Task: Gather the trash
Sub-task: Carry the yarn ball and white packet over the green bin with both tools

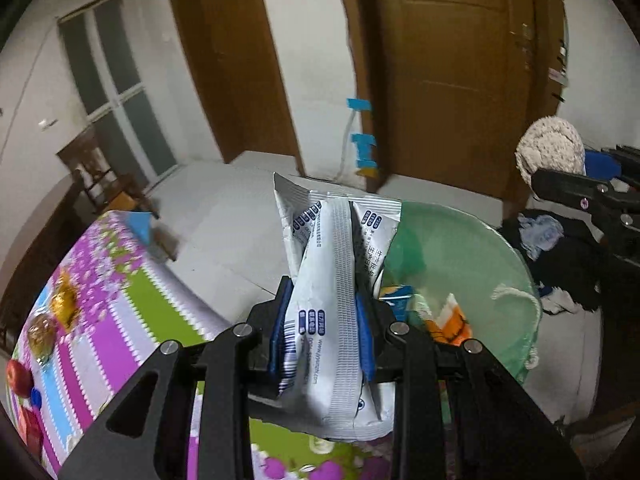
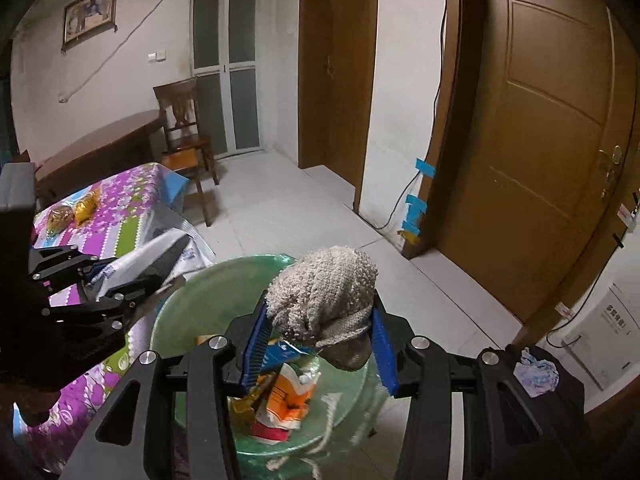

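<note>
My left gripper (image 1: 325, 320) is shut on a white snack wrapper (image 1: 332, 280) with blue print, held beside the rim of a green bin bag (image 1: 480, 248). The bag holds orange and blue wrappers (image 1: 450, 322). My right gripper (image 2: 320, 340) is shut on a beige knitted cloth (image 2: 326, 296), held over the green bag (image 2: 192, 308). The right wrist view shows the left gripper (image 2: 132, 284) with the wrapper (image 2: 160, 252) at the left. The left wrist view shows the right gripper (image 1: 592, 204) and cloth (image 1: 550, 148) at the right.
A table with a purple floral cloth (image 1: 104, 288) carries gold-wrapped snacks (image 1: 66, 304) and red items (image 1: 18, 376). A wooden chair (image 2: 186, 136) and brown table (image 2: 100, 140) stand behind. Dark clothes (image 1: 568, 264) lie right of the bag. Wooden doors (image 2: 540, 140) face me.
</note>
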`<state>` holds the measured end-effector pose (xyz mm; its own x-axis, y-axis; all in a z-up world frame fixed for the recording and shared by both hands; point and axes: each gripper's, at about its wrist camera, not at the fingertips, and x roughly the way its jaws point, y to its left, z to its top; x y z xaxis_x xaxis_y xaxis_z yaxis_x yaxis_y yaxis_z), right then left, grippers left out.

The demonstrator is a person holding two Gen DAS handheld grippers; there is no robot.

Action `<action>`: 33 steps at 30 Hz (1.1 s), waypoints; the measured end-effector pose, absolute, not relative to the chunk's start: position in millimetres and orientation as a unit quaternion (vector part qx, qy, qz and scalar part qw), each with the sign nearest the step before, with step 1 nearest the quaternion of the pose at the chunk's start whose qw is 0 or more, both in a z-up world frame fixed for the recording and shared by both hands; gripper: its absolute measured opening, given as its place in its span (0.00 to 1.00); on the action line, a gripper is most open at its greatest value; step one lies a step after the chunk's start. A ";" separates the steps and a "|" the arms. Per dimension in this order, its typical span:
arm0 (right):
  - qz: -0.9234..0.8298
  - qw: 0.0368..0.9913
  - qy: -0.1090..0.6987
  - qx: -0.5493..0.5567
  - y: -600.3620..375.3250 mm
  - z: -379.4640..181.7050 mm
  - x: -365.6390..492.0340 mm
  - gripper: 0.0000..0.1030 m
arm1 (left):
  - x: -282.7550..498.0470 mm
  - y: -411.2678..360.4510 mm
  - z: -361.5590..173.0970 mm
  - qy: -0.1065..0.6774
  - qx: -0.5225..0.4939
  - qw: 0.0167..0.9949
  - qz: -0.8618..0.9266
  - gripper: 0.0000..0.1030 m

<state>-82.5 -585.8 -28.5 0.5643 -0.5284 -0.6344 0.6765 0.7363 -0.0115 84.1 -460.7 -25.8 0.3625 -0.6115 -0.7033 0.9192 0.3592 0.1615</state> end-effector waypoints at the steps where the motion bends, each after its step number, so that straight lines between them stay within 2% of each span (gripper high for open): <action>1: -0.343 0.876 0.317 0.118 -587.6 -27.8 -85.0 0.46 | 81.7 -463.5 -27.4 0.274 0.284 0.773 -0.497 0.27; 17: -0.296 0.862 0.372 0.177 -605.0 -51.6 -68.2 0.46 | 79.3 -485.5 -52.3 0.301 0.314 0.728 -0.529 0.27; 33: -0.275 0.851 0.413 0.173 -606.2 -69.6 -43.5 0.46 | 83.7 -492.9 -56.9 0.310 0.322 0.721 -0.529 0.27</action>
